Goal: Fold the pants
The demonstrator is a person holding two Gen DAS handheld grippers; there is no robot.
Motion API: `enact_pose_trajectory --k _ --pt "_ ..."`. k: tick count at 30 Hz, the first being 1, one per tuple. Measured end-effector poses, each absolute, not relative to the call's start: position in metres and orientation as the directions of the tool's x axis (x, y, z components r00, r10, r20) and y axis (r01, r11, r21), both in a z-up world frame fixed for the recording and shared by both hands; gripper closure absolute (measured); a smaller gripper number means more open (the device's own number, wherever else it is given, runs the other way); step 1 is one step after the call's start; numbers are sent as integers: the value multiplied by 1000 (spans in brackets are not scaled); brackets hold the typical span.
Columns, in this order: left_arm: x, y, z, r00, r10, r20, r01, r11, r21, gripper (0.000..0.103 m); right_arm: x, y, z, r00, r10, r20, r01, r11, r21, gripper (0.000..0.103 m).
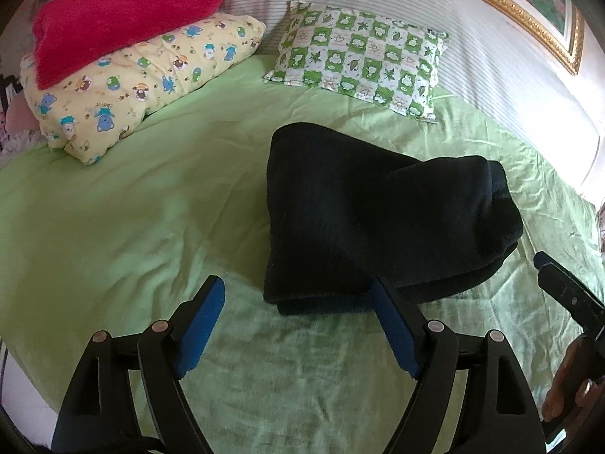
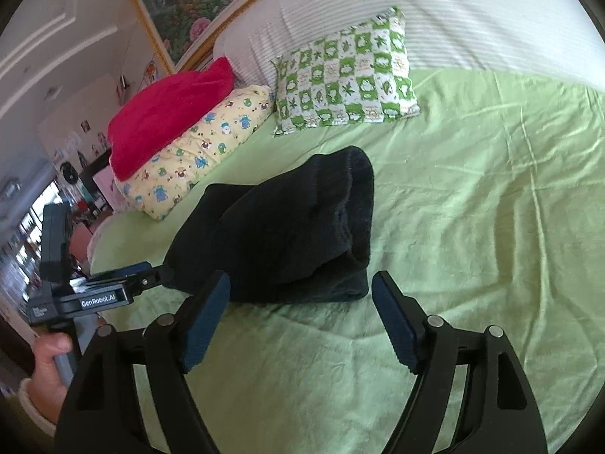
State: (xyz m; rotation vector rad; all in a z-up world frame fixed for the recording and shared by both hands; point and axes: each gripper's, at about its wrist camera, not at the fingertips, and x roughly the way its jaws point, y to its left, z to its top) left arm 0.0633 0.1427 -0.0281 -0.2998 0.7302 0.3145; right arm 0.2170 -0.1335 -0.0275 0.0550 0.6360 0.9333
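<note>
A: Where have the pants ended up?

B: The dark navy, thick fleece pants (image 1: 378, 223) lie folded into a compact bundle on the light green bedsheet (image 1: 151, 208), in the centre of the left wrist view, right of the middle. The doubled layers stacked at the bundle's lower edge suggest the folding is finished or nearly so

A: And the grippers?

B: The left gripper (image 1: 298, 299) has its blue-padded jaws spread wide with nothing between them; its right finger only overlaps the bundle's lower edge in the picture. The right gripper (image 2: 301, 291) is likewise wide apart and empty, just below the bundle in the right wrist view

A: Why hang there like that?

B: I'd judge the cloth is let go so the fold rests under its own weight

A: What about the pillows?

B: The green-and-white checked pillow (image 1: 359, 60) and the yellow cartoon-print pillow (image 1: 140, 83), topped by a crimson fuzzy blanket (image 1: 121, 15), sit in the upper part of the frame, well apart from the pants, leaving open sheet for folding
</note>
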Motion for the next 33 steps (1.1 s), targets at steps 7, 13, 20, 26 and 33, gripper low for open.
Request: enact_pose_trajectory --k 7,13,20,26,33 --pt "60 139 -35 684 220 -695 -416 901 -125 21 201 -123 -31 461 732 -501 -750 624 221 18" --pt "58 131 -42 677 228 -699 -402 911 -92 20 192 -117 -41 475 721 -504 -747 633 203 17" --pt "57 125 -52 676 225 -702 -398 913 -91 19 188 -110 -48 491 705 -511 -750 641 164 14" --pt "60 128 -57 664 233 -710 -414 906 -90 18 188 -99 -53 487 694 -531 -764 633 127 13" --pt "62 130 -63 652 242 -718 -424 902 -81 18 191 -91 -57 473 690 -548 -770 626 124 12"
